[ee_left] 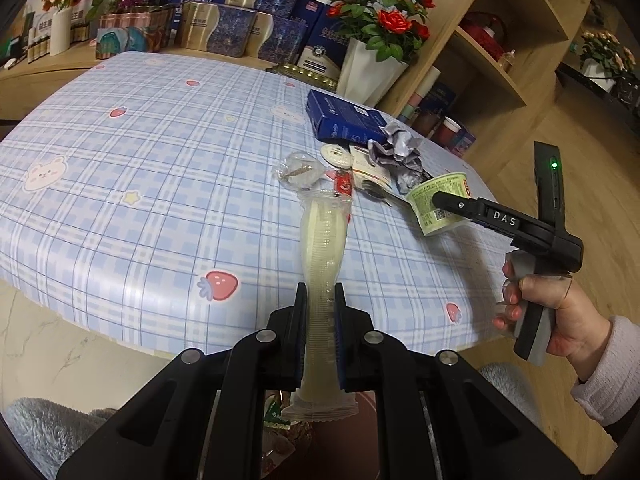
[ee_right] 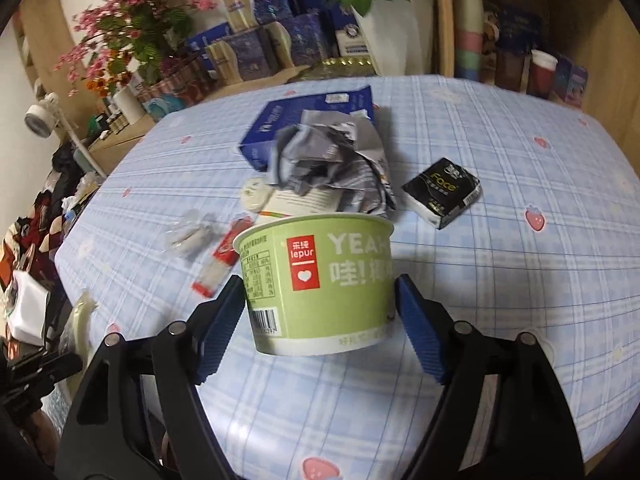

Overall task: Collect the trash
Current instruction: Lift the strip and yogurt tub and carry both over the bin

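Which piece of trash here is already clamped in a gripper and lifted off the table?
The long clear plastic sleeve, pinched in the left gripper. The green cup sits between the right gripper's jaws; the rest lies on the table.

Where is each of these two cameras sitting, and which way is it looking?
Left wrist view: sits on the left gripper, looking down along its fingers across the checked table; the gripper clamps a clear plastic wrapper, and the person's right hand shows.
Right wrist view: sits on the right gripper, facing the trash pile; its fingers flank a green cup.
Shared: the green cup, crumpled silver wrapper, blue box and table.
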{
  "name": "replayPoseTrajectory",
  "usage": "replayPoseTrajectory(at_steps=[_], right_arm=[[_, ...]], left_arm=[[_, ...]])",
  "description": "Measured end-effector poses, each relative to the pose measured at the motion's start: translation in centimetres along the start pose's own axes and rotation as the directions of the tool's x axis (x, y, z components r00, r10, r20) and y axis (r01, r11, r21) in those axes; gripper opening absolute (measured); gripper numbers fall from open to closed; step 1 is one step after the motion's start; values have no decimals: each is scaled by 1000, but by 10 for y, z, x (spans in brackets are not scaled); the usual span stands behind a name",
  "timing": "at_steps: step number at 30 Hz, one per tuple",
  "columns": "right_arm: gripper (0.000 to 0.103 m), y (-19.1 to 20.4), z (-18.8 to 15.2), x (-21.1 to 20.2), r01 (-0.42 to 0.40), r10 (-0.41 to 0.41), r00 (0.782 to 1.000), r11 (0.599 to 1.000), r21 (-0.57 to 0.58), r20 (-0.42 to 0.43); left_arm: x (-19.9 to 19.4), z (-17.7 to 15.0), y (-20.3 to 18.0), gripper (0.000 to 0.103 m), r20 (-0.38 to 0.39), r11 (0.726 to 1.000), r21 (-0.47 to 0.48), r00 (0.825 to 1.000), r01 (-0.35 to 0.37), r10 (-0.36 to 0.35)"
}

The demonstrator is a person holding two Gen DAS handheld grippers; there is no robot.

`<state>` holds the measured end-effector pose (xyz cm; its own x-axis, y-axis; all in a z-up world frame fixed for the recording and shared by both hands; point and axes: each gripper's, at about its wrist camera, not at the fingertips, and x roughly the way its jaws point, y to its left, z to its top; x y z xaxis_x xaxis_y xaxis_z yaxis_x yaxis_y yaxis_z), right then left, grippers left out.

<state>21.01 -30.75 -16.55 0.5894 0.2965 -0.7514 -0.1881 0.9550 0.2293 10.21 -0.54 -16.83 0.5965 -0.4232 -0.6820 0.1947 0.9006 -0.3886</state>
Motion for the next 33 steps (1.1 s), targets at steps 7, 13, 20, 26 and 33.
replayPoseTrajectory(at_steps=[7,13,20,26,33], right_arm=[[76,21,-25,-41,-53,55,995,998,-33,82],[76,45,-61,-76,-88,96,984,994,-58,153],[76,64,-103,-108,-121,127,973,992,-46,192],[76,77,-125,-124,-116,128,969,991,-70,210],[76,82,-135,-126,-114,128,972,990,-82,198]], left_arm=[[-11,-9,-8,12,-27,996,92,999,23,-21],[-20,-25,-2,12,-57,996,87,998,26,-21],[-27,-52,-14,12,-116,984,162,992,69,-51],[-15,-87,-27,12,-227,966,226,971,126,-74],[13,-117,-44,12,-386,940,280,919,196,-77]])
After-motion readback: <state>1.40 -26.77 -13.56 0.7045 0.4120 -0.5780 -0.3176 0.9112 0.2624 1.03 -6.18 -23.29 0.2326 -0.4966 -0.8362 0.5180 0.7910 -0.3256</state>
